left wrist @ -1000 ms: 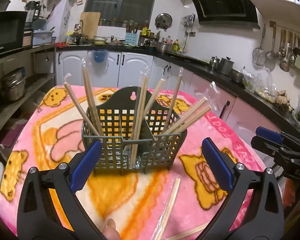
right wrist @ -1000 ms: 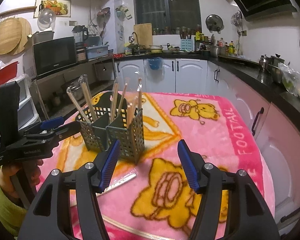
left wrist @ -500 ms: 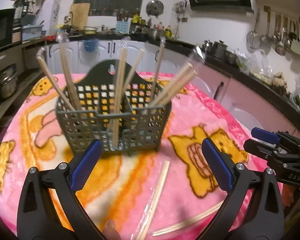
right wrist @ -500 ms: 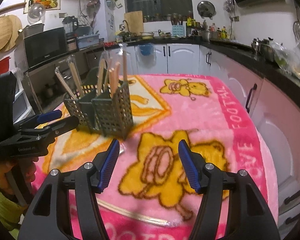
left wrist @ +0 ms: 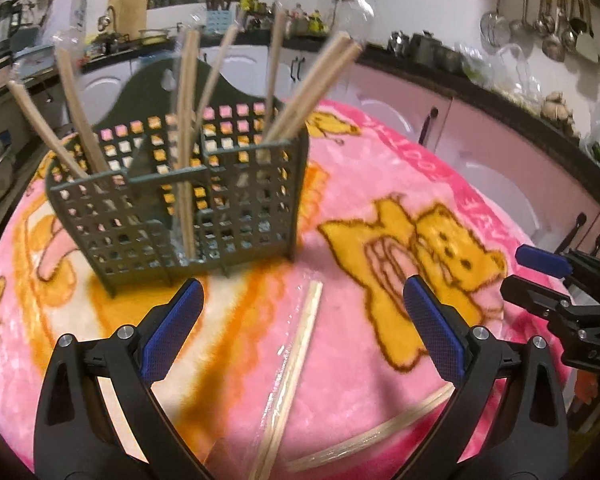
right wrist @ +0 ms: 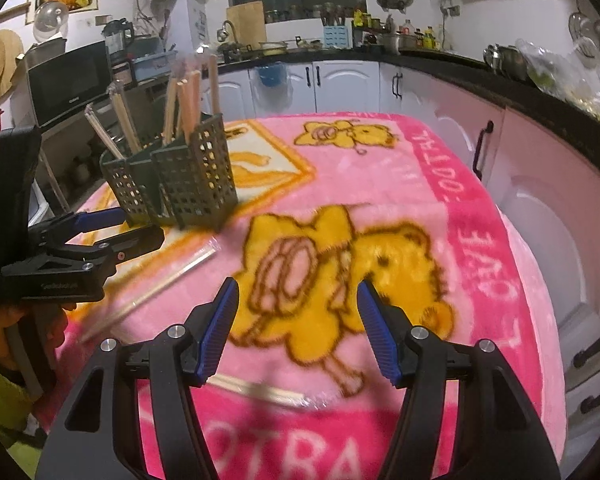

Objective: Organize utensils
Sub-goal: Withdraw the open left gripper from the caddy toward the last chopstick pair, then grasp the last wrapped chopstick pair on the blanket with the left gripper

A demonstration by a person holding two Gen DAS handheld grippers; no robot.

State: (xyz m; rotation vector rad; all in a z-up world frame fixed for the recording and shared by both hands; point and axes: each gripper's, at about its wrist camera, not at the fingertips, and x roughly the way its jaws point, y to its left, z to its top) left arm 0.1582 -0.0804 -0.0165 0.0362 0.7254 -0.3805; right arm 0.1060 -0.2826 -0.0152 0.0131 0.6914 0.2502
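**Counts on the blanket**

One basket [left wrist: 236, 216] stands on one pink blanket [left wrist: 400, 184]. About seven wrapped chopstick pairs [left wrist: 186, 128] stick up from the basket; blur makes the exact number uncertain. Two more pairs lie loose on the blanket: one [left wrist: 296, 364] ahead of the basket, one [left wrist: 380, 436] nearer the edge. Two grippers: left [left wrist: 300, 332], right [right wrist: 298, 328].

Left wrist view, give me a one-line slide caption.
Open left hand-held gripper above a wrapped chopstick pair on a pink blanket, in front of the chopstick-filled basket.
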